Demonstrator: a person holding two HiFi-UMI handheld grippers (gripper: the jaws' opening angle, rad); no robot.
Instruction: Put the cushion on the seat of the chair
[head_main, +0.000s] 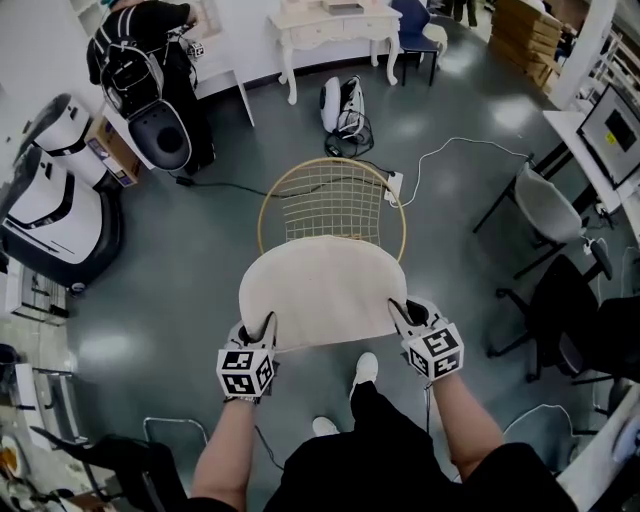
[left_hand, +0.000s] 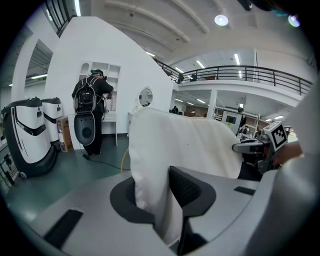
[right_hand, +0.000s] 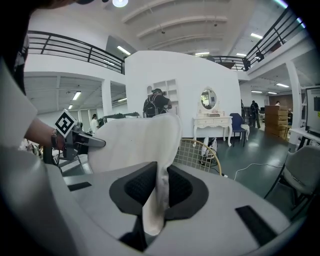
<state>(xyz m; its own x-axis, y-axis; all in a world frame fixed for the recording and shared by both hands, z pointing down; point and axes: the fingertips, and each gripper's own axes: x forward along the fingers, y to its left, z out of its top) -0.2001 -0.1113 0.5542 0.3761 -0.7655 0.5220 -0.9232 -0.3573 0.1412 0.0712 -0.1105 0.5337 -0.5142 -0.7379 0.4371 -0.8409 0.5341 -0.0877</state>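
A flat cream cushion (head_main: 322, 288) hangs between my two grippers, over the front of a gold wire chair (head_main: 330, 200) whose round mesh back shows beyond it. My left gripper (head_main: 262, 330) is shut on the cushion's near left edge, and the fabric (left_hand: 160, 165) fills the space between its jaws. On the near right edge my right gripper (head_main: 402, 312) is shut too, with a thin fold of the cushion (right_hand: 159, 200) pinched between its pads. The chair's seat is hidden under the cushion.
A white dressing table (head_main: 335, 25) and a blue chair (head_main: 415, 30) stand at the back. A person with a backpack (head_main: 145, 50) stands far left beside white machines (head_main: 55, 190). A bag (head_main: 345, 110) and cables (head_main: 440, 160) lie behind the chair; office chairs (head_main: 550, 215) are to the right.
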